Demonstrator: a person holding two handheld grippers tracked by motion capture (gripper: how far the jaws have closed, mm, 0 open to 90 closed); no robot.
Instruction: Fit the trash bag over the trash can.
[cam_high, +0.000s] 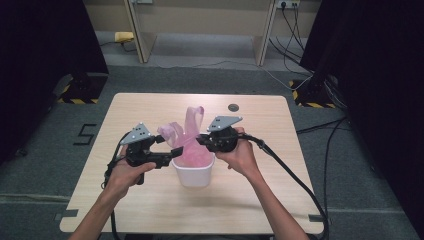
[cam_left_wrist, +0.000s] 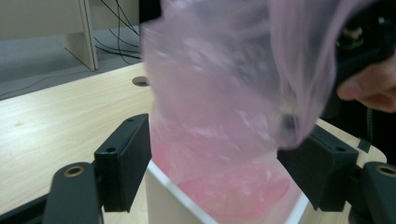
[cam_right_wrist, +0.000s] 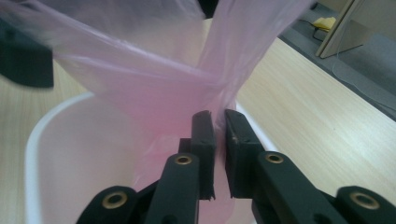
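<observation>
Forearms come in from the bottom of the high view, each hand carrying a gripper over the light wooden table (cam_high: 150, 110), the largest thing in the scene, which stands on grey carpet with cables trailing across it. A small round grommet (cam_high: 233, 107) sits in the tabletop toward the far edge.

Near the middle of the table stands a white bin (cam_high: 193, 172), open at the top. A thin pink plastic bag (cam_high: 192, 135) sits inside it, its lower part lying within the bin's walls and its upper part rising loose and crumpled above the rim, with two handle-like loops standing up.

At the bin's left side is the left gripper (cam_high: 175, 152), its fingers spread wide. In the left gripper view they stand on either side of the bin's near corner and the bag above it, and whether either finger touches the film cannot be told.

At the bin's right side is the right gripper (cam_high: 201, 141). In the right gripper view its fingers (cam_right_wrist: 203, 140) are drawn nearly together just above the bin's rim, a narrow gap left between them, pinching a fold of the pink bag that stretches up and away from them.
</observation>
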